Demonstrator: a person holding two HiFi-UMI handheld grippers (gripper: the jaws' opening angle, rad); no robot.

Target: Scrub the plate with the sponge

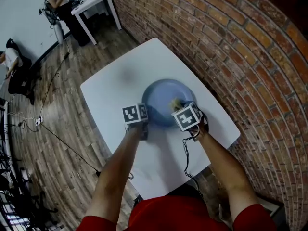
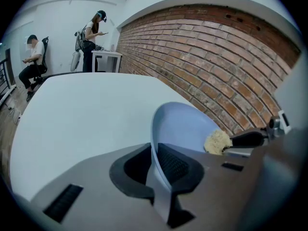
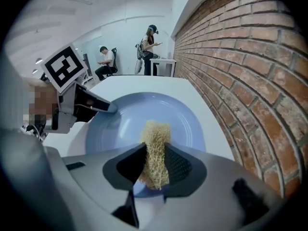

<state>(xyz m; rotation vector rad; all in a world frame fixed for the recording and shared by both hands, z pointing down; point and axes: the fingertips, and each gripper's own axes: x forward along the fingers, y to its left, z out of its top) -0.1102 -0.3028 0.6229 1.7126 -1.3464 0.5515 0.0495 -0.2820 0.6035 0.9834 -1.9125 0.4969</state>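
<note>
**Scrubbing is judged to be under way, with no sign yet that it is finished.**
On the white square counter (image 1: pixel 106 93), the round blue plate (image 1: pixel 161 97) is clamped at its rim by the left gripper (image 2: pixel 155 170) fingers. The yellow fibrous sponge (image 3: pixel 155 143) is pinched between the right gripper (image 3: pixel 155 165) fingers over the plate's near side.

A white table (image 1: pixel 115 90) stands beside a brick wall (image 1: pixel 231 42) on wooden flooring (image 1: pixel 57 129).

Both forearms, left (image 1: pixel 118 170) and right (image 1: pixel 226 170), reach forward, side by side. The left gripper (image 2: pixel 156 167) is clamped on the plate (image 2: pixel 185 124) rim; the right gripper (image 3: pixel 155 166) pinches the sponge (image 3: pixel 155 146), both angled steeply down.
</note>
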